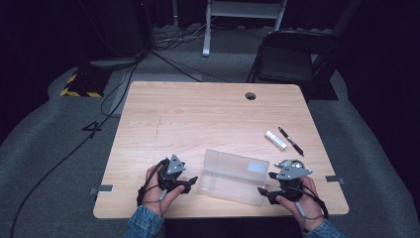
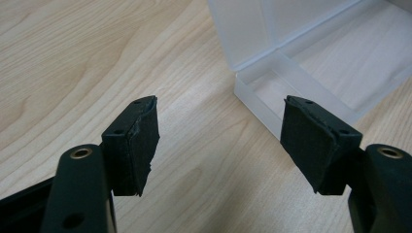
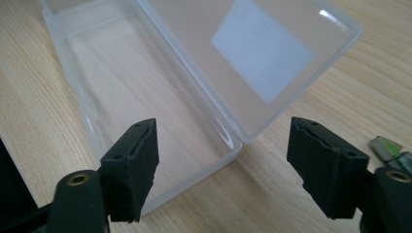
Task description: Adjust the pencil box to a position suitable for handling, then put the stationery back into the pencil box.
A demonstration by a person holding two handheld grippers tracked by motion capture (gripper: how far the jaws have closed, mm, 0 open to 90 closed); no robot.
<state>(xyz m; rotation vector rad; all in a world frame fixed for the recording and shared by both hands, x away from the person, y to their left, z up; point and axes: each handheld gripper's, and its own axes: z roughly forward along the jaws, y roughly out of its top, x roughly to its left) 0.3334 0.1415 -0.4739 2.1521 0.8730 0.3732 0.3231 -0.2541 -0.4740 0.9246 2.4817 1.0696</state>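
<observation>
One clear frosted plastic box [image 1: 233, 177] w/ hinged lid stands open near the front edge of the light wood bench [image 1: 198, 114], between the two grippers. Left gripper [image 1: 190, 181] sits just beside the box's left end, fingers [image 2: 141, 141] apart, nothing between them but bare wood. Right gripper [image 1: 263, 192] is at the box's right front corner, fingers [image 3: 133, 165] wide, box corner between them, not pressed. Well apart, right rear: one white tube-shaped stick [image 1: 275, 140] & one black pen [image 1: 290, 141], side by side. One round hole [image 1: 250, 95] at the bench's far edge. One dark folding chair [image 1: 292, 57] behind the bench.
</observation>
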